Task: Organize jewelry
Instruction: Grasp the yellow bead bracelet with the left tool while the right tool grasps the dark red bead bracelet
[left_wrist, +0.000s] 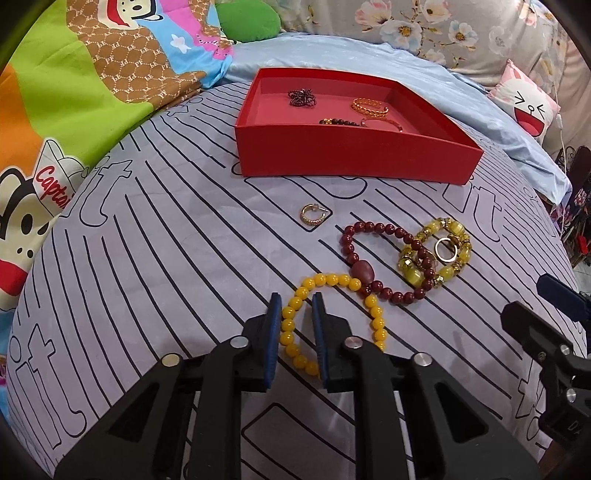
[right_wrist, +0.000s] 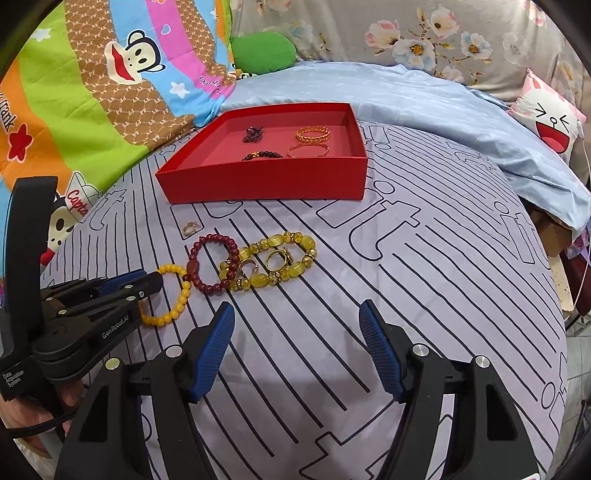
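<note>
1. My left gripper (left_wrist: 297, 301) straddled the yellow bracelet (left_wrist: 295, 314) on the bedsheet (left_wrist: 147, 258), jaws apart, not clamped.
2. My right gripper (right_wrist: 297, 314) hung wide open.
3. Only the right view showed two rings (right_wrist: 277, 258) inside the chunky bracelet (right_wrist: 295, 269), near the red box (right_wrist: 266, 181).

Left tool (left_wrist: 297, 314) narrowly parted, low; right tool (right_wrist: 297, 325) spread wide.

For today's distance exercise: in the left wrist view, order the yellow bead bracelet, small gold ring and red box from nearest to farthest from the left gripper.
1. Yellow bead bracelet, between the left gripper fingers.
2. Small gold ring, ahead on the sheet.
3. Red box, farthest back.
</note>
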